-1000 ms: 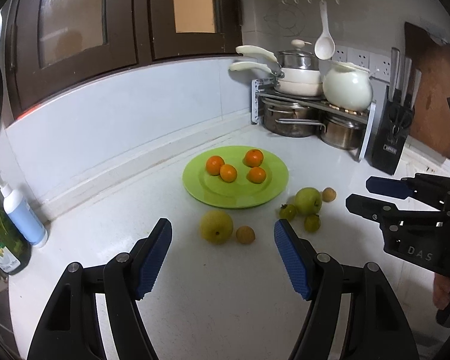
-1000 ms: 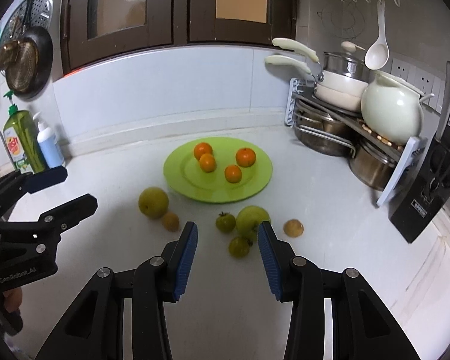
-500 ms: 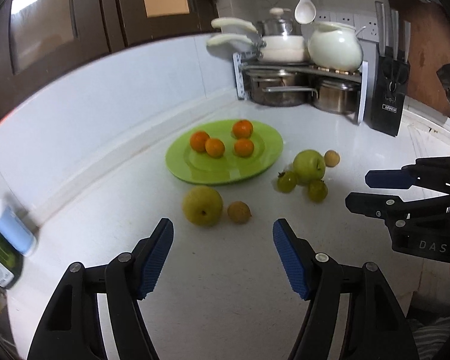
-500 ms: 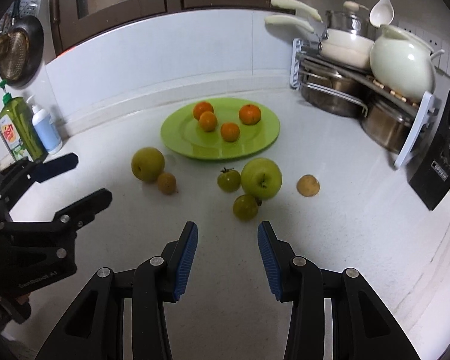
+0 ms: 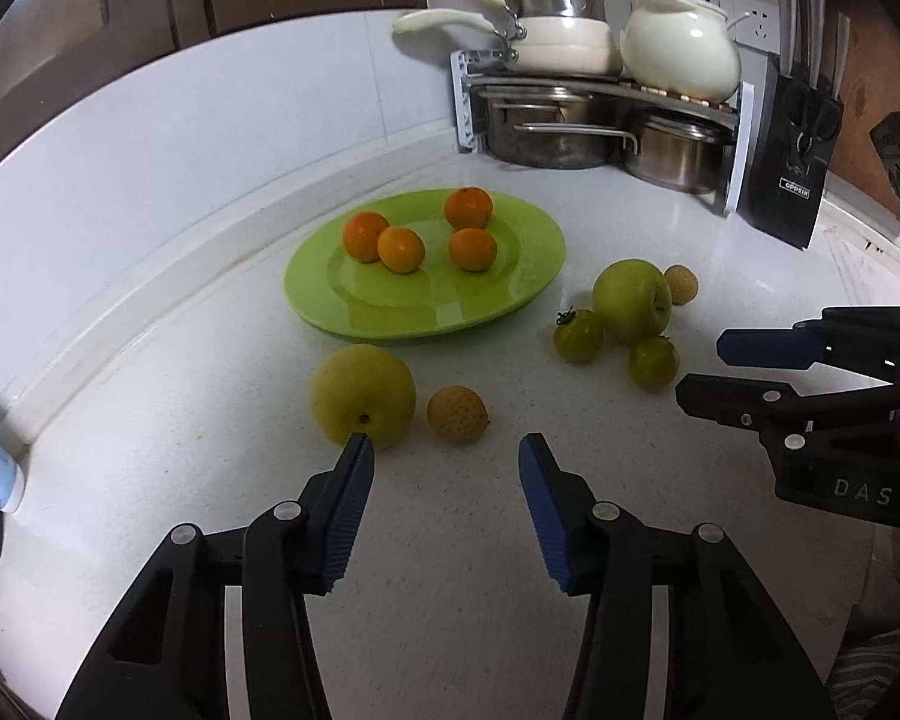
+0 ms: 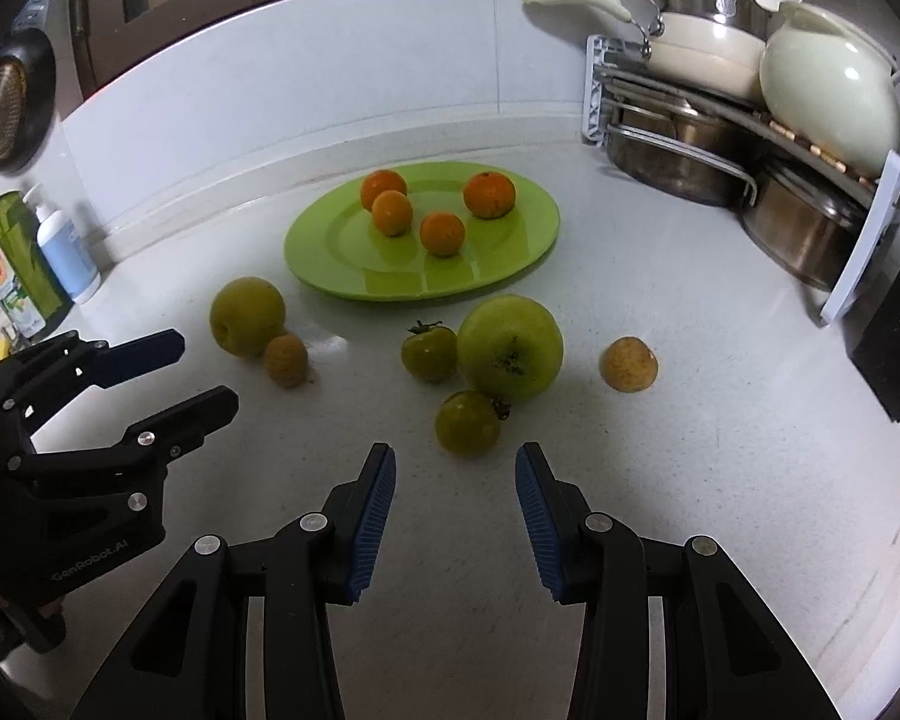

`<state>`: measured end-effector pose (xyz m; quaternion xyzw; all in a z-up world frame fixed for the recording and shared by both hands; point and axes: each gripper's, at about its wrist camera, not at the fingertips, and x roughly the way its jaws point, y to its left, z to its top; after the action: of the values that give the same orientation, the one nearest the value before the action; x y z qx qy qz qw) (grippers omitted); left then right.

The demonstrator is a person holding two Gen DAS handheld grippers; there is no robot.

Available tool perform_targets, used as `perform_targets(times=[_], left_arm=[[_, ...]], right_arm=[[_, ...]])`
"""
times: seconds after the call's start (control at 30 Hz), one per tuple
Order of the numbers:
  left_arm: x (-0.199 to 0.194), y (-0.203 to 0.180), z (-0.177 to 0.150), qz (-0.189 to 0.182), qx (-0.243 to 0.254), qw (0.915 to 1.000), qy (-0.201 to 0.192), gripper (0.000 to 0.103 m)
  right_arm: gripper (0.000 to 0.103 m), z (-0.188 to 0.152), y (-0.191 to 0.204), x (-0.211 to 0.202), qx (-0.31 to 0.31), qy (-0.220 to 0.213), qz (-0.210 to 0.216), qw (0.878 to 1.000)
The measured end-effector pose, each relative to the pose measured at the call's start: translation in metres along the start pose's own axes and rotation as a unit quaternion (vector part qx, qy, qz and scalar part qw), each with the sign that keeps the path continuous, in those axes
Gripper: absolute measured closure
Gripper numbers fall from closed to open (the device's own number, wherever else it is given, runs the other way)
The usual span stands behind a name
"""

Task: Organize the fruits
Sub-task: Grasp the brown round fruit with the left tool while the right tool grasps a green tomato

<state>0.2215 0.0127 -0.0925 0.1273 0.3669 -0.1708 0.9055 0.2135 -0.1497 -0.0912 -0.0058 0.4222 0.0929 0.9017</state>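
A green plate (image 5: 510,294) (image 6: 342,264) on the white counter carries several oranges (image 5: 399,249). In front of it lie a yellow-green pear (image 5: 363,393) and a small tan fruit (image 5: 457,414). To their right sit a green apple (image 6: 509,347), two green tomatoes (image 6: 468,423) (image 6: 429,351) and another tan fruit (image 6: 628,364). My left gripper (image 5: 445,447) (image 6: 201,372) hovers just short of the small tan fruit, its jaws closing with nothing between them. My right gripper (image 6: 455,459) (image 5: 705,369) stands open just before the near tomato, also with nothing between its jaws.
A rack of pots (image 5: 600,126) and a white kettle (image 5: 681,48) fill the back right corner, with a black knife block (image 5: 792,174) beside them. Soap bottles (image 6: 60,252) stand at the left by the wall. The counter's edge runs along the right.
Both grippers have come down and closer to the loose fruits. The left jaws have narrowed. The right jaws keep the same gap.
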Motion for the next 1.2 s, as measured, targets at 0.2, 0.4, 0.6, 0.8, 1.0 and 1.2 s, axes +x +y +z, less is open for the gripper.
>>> perform_targets(times=[0.2, 0.4, 0.6, 0.8, 1.0, 1.2], left_arm=[[0.015, -0.003, 0.006, -0.006, -0.001, 0.9999, 0.009, 0.060], [0.028, -0.005, 0.010, -0.010, -0.002, 0.9998, 0.017, 0.062], [0.040, -0.009, 0.012, -0.011, 0.008, 0.9994, 0.032, 0.063], [0.047, -0.007, 0.016, -0.006, 0.004, 0.9992, 0.038, 0.068], [0.052, -0.007, 0.014, -0.005, 0.007, 0.9989, 0.046, 0.076], [0.052, -0.006, 0.015, -0.009, 0.001, 0.9988, 0.048, 0.076]], right_arm=[[0.060, 0.002, -0.004, 0.013, -0.002, 0.013, 0.008, 1.000], [0.060, 0.006, -0.007, 0.022, -0.003, 0.017, 0.014, 1.000], [0.060, 0.009, -0.009, 0.028, 0.002, 0.018, 0.020, 1.000], [0.061, 0.011, -0.007, 0.034, 0.000, 0.018, 0.021, 1.000], [0.068, 0.010, -0.005, 0.037, -0.001, 0.022, 0.016, 1.000], [0.073, 0.009, -0.003, 0.037, -0.006, 0.019, 0.013, 1.000]])
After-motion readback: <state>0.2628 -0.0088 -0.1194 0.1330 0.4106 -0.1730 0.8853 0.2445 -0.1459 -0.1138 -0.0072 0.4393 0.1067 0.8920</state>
